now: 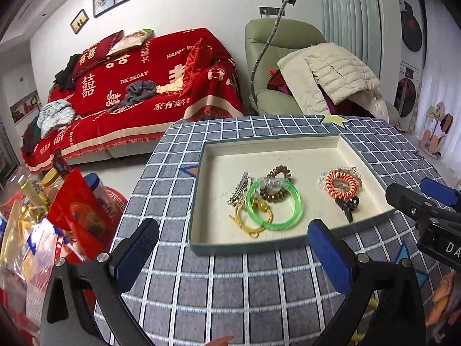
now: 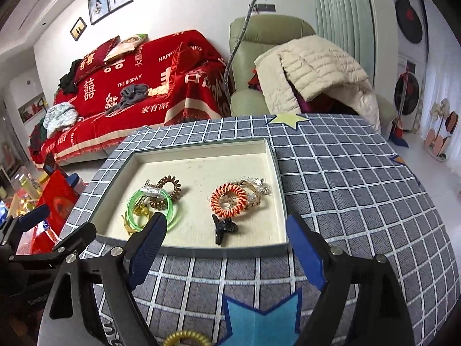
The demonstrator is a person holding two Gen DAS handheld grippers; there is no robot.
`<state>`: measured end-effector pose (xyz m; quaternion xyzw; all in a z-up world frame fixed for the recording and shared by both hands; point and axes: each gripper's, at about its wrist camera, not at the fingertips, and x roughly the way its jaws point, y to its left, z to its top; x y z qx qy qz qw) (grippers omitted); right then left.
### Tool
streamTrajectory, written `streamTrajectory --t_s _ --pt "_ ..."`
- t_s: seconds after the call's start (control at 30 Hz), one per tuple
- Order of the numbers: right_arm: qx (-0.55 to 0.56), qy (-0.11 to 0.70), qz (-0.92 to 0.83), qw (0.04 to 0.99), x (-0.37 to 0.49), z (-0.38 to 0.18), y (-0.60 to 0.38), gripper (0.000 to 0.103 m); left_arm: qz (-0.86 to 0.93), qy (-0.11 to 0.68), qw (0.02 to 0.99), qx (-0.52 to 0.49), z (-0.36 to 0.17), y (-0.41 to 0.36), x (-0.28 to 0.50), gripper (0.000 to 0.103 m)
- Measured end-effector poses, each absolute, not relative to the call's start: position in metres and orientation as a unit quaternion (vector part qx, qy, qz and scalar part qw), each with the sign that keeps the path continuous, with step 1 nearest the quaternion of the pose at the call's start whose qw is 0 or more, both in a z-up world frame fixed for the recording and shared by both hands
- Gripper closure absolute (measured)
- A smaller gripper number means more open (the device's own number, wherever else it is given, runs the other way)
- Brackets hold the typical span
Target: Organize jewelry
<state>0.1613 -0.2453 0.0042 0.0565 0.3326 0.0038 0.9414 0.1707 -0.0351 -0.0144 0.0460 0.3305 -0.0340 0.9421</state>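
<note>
lying beyond both gaping, empty grippers (left gripper (image 1: 230,252), right gripper (image 2: 227,246)), most pieces are already gathered in the tray (image 2: 198,249), while a gold coil tie (image 2: 187,338) is left beneath the right fingers.

- On the red sofa throw (image 1: 149,86) I read white lettering: "THE BIGDAY", a partly hidden "HAPPY W…", the double-happiness sign "囍", and "家有囍" along its front edge.
- A red cushion (image 1: 92,54) on the sofa reads "有喜".
- My right gripper (image 1: 432,216), seen from the left wrist camera, shows the white letters "DA", cut off at the edge.
</note>
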Motion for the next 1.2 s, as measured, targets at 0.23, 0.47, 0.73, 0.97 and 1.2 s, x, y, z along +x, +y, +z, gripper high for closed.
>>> streamTrajectory --t_s 0.23,0.47,0.73,0.97,1.2 --pt "0.033 0.313 -0.01 0.949 0.134 0.005 -0.236 0.016 -0.02 0.329 0.944 0.026 -0.013 -0.027 0.147 0.0" --pt "0.029 0.307 -0.016 0.951 0.118 0.007 -0.235 0.016 -0.014 0.323 0.946 0.035 -0.011 -0.029 0.133 0.0" --pt "0.018 0.296 -0.024 0.955 0.109 0.011 -0.233 0.016 -0.013 0.311 0.95 0.037 -0.002 -0.029 0.124 0.0" --pt "0.017 0.292 -0.026 0.956 0.104 0.012 -0.23 0.016 -0.012 0.311 0.949 0.037 -0.001 -0.029 0.123 0.0" --pt "0.015 0.287 -0.024 0.957 0.102 0.015 -0.228 0.016 -0.014 0.311 0.95 0.037 -0.001 -0.029 0.124 0.0"
